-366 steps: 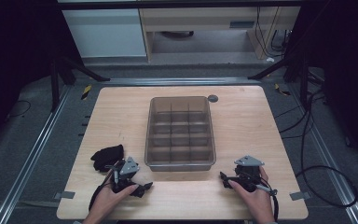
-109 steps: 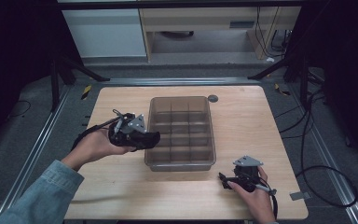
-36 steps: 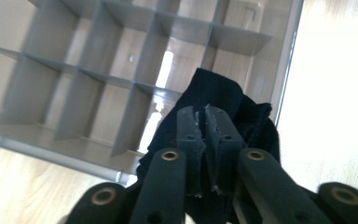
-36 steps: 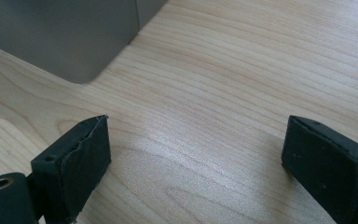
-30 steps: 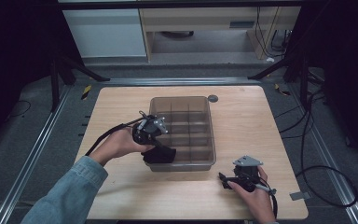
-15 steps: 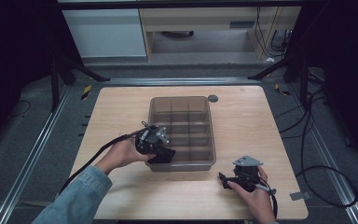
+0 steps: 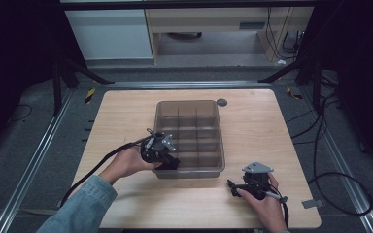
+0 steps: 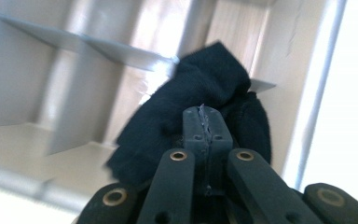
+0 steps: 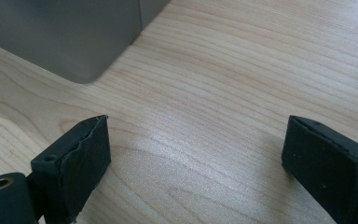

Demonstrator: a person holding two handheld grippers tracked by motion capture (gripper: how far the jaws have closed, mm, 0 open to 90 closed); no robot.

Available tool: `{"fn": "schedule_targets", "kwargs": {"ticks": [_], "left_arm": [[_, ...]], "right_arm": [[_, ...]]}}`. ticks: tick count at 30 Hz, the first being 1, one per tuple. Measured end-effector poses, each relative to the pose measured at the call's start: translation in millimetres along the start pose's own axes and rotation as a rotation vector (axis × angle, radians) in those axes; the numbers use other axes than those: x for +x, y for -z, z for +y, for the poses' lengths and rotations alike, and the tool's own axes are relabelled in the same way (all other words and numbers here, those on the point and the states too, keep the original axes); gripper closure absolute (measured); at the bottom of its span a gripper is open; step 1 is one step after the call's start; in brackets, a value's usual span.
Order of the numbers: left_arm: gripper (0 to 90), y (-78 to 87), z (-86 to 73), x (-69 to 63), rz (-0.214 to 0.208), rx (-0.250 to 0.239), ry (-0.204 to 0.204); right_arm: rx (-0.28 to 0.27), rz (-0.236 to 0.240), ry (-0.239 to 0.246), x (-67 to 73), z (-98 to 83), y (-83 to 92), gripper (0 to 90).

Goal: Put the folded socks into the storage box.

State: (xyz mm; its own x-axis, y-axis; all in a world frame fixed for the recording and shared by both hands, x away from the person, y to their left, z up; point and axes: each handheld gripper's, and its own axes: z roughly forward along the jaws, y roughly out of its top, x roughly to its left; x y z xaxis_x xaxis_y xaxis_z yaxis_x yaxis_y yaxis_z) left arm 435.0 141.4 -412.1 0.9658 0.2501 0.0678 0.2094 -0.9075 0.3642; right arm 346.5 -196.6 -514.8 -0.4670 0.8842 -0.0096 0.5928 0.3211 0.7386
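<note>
— So, starting at the left: what is the left gripper (image 7: 167,161) doing?

— It sits at the near-left corner of the clear divided bin (image 7: 190,138), held by the person's left hand (image 7: 126,164), whose forearm in a blue sleeve (image 7: 83,206) comes in from the bottom left. In the left gripper view its jaws are pressed together on a black cloth (image 8: 200,112), a soft dark bundle bunched around the tips.

— And where is that cloth relative to the bin?

— Inside it, by the look of the left gripper view: translucent dividers and the bin's wall stand around and behind the bundle. From the high view it is over the near-left compartment. Whether the cloth touches the bin's floor I cannot tell.

— What about the middle?

— The bin stands near the centre of the wooden table (image 7: 252,121), with a small dark round disc (image 7: 221,102) on the wood just beyond its far-right corner.

— And the right side?

— The right gripper (image 7: 233,186) rests low at the table's near edge, well apart from the left one, in the person's right hand (image 7: 264,204). Its jaws are spread wide with bare wood between them; the right gripper view shows the bin's rounded corner (image 9: 81,70) just ahead.
</note>
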Motion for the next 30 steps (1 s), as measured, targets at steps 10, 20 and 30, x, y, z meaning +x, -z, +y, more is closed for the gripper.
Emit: {"fn": "schedule_targets", "kwargs": {"ticks": [10,20,30], "left_arm": [[89.9,16.1,-4.2,6.8,0.049,0.051,0.01],[90.0,0.3,-7.6,6.1,0.04,0.065,0.035],[90.0,-8.4,-9.2,2.2,0.028,0.076,0.029]], "right_arm": [[0.001,-0.001,-0.003,0.3,0.0,0.0,8.0],[0.001,0.0,-0.003,0.2,0.0,0.0,8.1],[0.001,0.0,-0.001,0.2,0.1,-0.1,8.1]]}}
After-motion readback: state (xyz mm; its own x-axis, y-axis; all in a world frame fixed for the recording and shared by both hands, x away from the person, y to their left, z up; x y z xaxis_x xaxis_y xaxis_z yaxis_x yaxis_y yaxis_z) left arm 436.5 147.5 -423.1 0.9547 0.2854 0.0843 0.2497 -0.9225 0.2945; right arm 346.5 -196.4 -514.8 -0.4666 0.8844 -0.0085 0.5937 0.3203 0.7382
